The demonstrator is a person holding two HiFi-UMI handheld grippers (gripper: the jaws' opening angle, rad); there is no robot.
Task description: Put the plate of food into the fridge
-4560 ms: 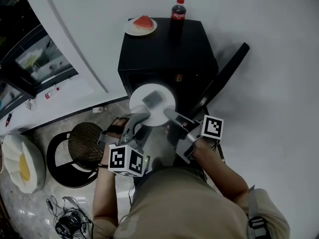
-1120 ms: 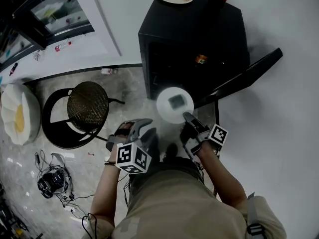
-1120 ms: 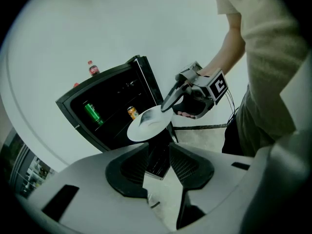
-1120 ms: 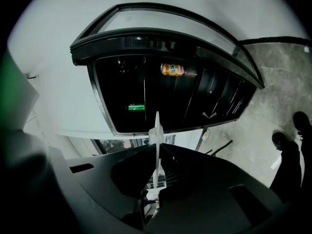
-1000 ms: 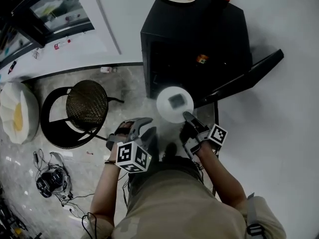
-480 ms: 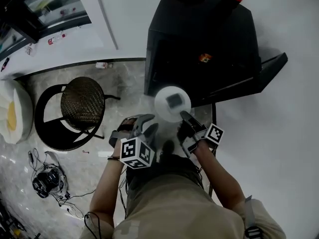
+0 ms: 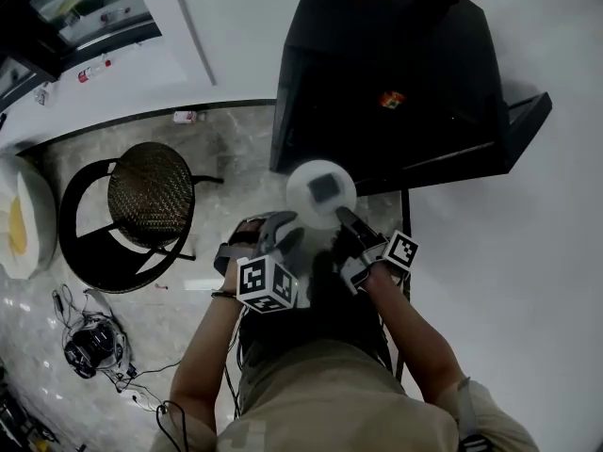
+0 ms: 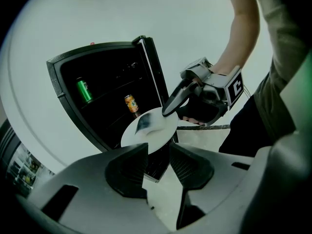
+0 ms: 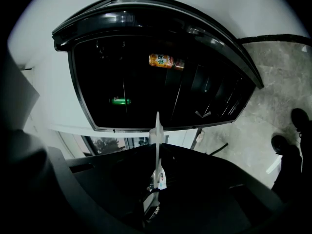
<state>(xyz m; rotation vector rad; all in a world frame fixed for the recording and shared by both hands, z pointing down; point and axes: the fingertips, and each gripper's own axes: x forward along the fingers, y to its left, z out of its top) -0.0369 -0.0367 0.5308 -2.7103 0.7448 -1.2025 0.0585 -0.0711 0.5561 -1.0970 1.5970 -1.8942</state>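
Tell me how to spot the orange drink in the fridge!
Find the black fridge with its door open. Two drinks stand inside. In the left gripper view, the orange drink shows just above the white plate's far edge; its neighbour is a green can, further left and higher.

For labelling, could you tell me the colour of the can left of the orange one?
Green; the can shows best in the left gripper view.

My head view looks steeply down; both gripper views face the black boxy fridge (image 7: 377,55) closely, sharing its open interior.
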